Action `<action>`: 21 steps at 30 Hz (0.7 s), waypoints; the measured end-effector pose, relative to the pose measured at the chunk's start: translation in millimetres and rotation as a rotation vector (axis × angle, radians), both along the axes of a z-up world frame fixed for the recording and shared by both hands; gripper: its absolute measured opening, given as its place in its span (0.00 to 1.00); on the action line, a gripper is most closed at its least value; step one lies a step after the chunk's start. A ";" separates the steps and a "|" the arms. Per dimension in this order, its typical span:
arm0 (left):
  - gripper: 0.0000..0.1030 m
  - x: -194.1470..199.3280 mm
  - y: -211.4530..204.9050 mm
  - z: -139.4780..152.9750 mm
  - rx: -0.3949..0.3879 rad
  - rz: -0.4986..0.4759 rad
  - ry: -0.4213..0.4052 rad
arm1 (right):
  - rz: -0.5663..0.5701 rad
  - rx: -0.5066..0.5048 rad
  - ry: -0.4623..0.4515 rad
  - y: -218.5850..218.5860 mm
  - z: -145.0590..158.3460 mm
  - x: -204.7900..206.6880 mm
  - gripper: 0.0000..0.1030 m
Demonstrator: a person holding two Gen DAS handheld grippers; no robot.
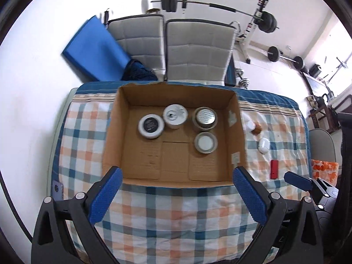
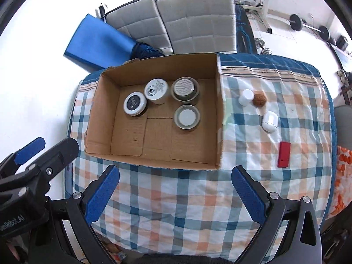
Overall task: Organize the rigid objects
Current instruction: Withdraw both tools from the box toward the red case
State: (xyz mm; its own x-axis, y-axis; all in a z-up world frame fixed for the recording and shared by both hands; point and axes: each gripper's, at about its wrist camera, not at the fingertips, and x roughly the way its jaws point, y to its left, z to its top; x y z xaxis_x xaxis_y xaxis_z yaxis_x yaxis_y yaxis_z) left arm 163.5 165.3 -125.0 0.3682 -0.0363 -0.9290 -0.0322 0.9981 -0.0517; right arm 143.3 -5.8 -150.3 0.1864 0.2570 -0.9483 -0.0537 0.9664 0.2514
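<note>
**Four jars boxed, four small things on the cloth**

The cardboard box [image 2: 110,118] sits on the checked tablecloth [image 2: 176,198] and holds four round containers: a black-lidded jar [image 2: 134,103] at the left, a white-lidded tub [image 2: 156,90] just beside it, a silver-lidded tin [image 2: 184,89] at the back right, and a glass jar with a pale lid [image 2: 187,117] in front of that tin.

Outside the box, to its right, four more things lie on the cloth: a small white bottle [image 2: 246,96], a brown nut-like lump [image 2: 259,100] close against it (too small to name with certainty), a white oval case [image 2: 270,121], and a red rectangular block [image 2: 284,154] nearest the front.

Both tools hang above the near edge of the table, in front of the box. The left gripper [image 1: 177,194] has its blue pads spread wide with nothing between them, and the box's front wall lies just beyond its tips. The right gripper [image 2: 175,194] is likewise spread wide and empty. The red block is ahead of it and to the right, and the other three loose things are farther back on that side.

Behind the table stand two grey chairs [image 1: 198,50], with a blue mat [image 1: 96,50] and a barbell rack [image 1: 253,19] near them.
</note>
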 end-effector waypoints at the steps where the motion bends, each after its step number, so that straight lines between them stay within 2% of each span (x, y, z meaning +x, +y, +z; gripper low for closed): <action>1: 1.00 1.6 -11.1 -0.1 -0.001 -0.014 -0.007 | -0.021 -0.005 0.001 -11.8 -0.6 -0.4 1.00; 7: 1.00 23.2 -85.8 -16.3 -0.021 -0.114 0.006 | -0.143 -0.058 0.030 -89.9 -15.3 1.3 1.00; 11: 1.00 40.7 -133.8 -41.4 0.007 -0.162 0.025 | -0.221 -0.110 0.053 -143.2 -39.7 6.8 1.00; 16: 1.00 67.7 -181.2 -95.8 0.054 -0.178 0.091 | -0.309 -0.148 0.138 -203.1 -103.4 22.9 1.00; 21: 1.00 88.0 -212.5 -143.3 0.105 -0.184 0.158 | -0.335 -0.111 0.264 -231.4 -178.9 39.9 0.97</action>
State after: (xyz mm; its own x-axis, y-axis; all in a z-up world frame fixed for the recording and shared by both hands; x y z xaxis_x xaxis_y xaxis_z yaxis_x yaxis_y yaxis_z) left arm 251.5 -47.2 -268.3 0.2142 0.0100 -0.9767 0.1513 0.9875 0.0433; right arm 183.3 -237.2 -329.2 -0.0107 0.1177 -0.9930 0.3194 0.9414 0.1081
